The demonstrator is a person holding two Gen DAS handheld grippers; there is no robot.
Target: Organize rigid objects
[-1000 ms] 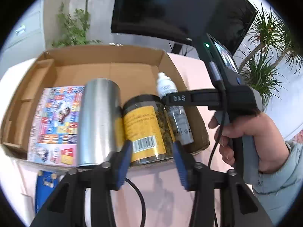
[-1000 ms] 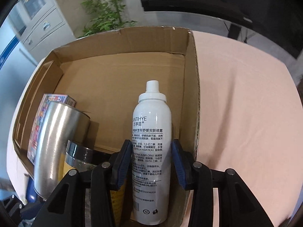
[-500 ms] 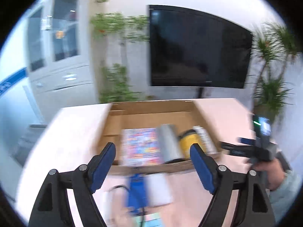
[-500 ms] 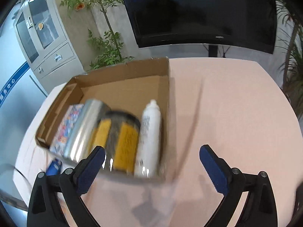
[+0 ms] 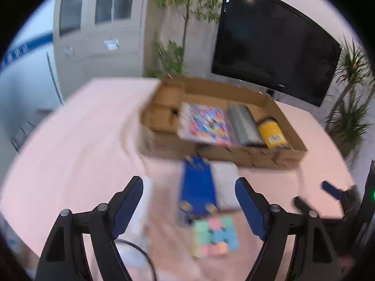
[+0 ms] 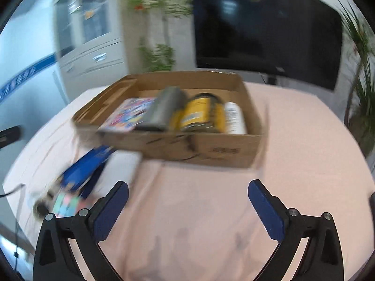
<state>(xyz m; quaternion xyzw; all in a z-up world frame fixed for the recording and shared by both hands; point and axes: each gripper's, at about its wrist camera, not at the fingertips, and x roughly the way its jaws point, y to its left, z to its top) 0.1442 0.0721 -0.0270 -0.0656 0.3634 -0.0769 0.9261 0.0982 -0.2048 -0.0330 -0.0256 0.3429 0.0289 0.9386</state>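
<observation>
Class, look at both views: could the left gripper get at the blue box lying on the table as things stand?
Probably yes. The left gripper has its jaws open, and the blue box lies on the table directly ahead, outside the cardboard box, with nothing over it.

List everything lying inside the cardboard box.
Inside the cardboard box: a colourful flat pack, a steel cylinder, a yellow-labelled jar and a white spray bottle, side by side. Anything beneath them is hidden.

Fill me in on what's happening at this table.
A person holds two grippers, packing things into a cardboard box. The colourful booklet, steel tumbler, yellow-labelled jar and white spray bottle lie inside. The left gripper and right gripper are open and empty. A blue box and pastel cube remain outside.
</observation>
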